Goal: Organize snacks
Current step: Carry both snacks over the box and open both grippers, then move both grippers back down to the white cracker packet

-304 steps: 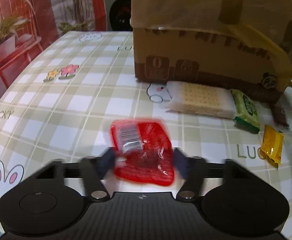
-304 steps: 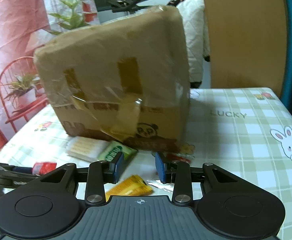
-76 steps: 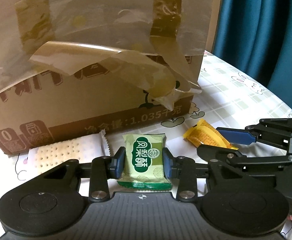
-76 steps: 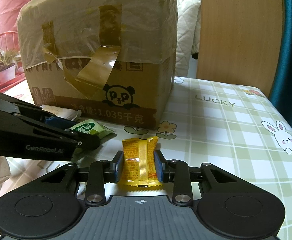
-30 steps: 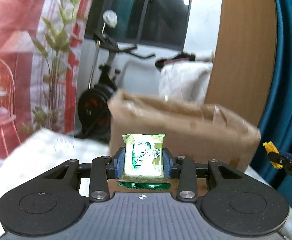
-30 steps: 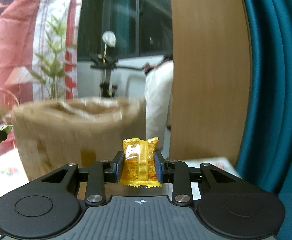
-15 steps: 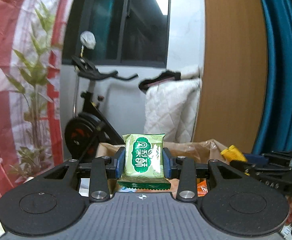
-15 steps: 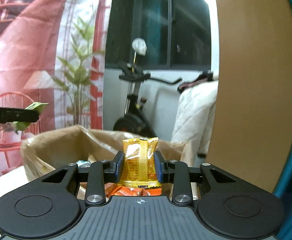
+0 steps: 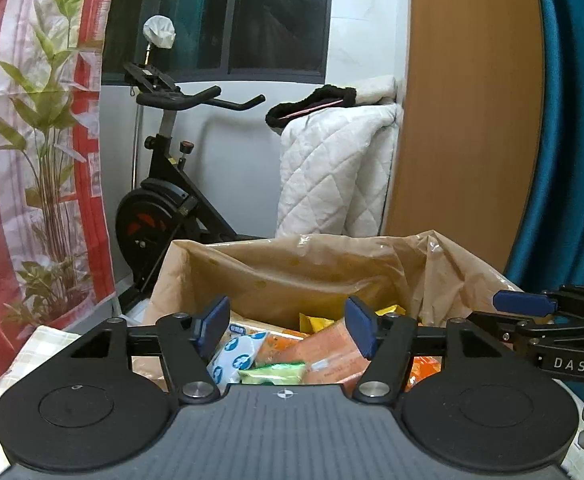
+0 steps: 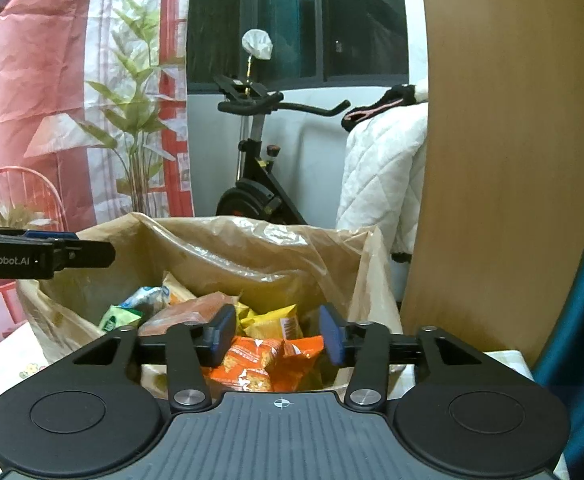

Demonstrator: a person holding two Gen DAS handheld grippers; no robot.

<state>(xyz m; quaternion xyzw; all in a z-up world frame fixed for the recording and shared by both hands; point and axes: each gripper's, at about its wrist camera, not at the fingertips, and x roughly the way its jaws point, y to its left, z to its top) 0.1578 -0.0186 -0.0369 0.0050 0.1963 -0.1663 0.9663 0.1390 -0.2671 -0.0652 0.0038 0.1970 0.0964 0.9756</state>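
Note:
Both grippers hover over the open cardboard box [image 9: 292, 268] lined with brown plastic [image 10: 252, 252]. My left gripper [image 9: 288, 326] is open and empty above the box. The green snack packet [image 9: 274, 373] lies inside, just below it, and also shows in the right wrist view [image 10: 116, 319]. My right gripper [image 10: 278, 334] is open and empty over the box. The yellow snack packet [image 10: 278, 324] lies among orange packets [image 10: 252, 362] beneath it. The right gripper shows at the right edge of the left wrist view [image 9: 548, 320]; the left gripper shows at the left of the right wrist view [image 10: 44, 254].
The box holds several snack packets, among them a blue-and-white one [image 9: 238, 354] and a long orange-brown one [image 9: 324, 346]. Behind stand an exercise bike [image 9: 164, 200], a white quilt [image 9: 336, 172], a wooden panel [image 10: 504, 160] and a teal curtain [image 9: 572, 120]. The checked tablecloth [image 9: 40, 344] shows at left.
Both grippers have opened over the box. The green packet has dropped from the left one and the yellow packet from the right one; both now lie inside the box.

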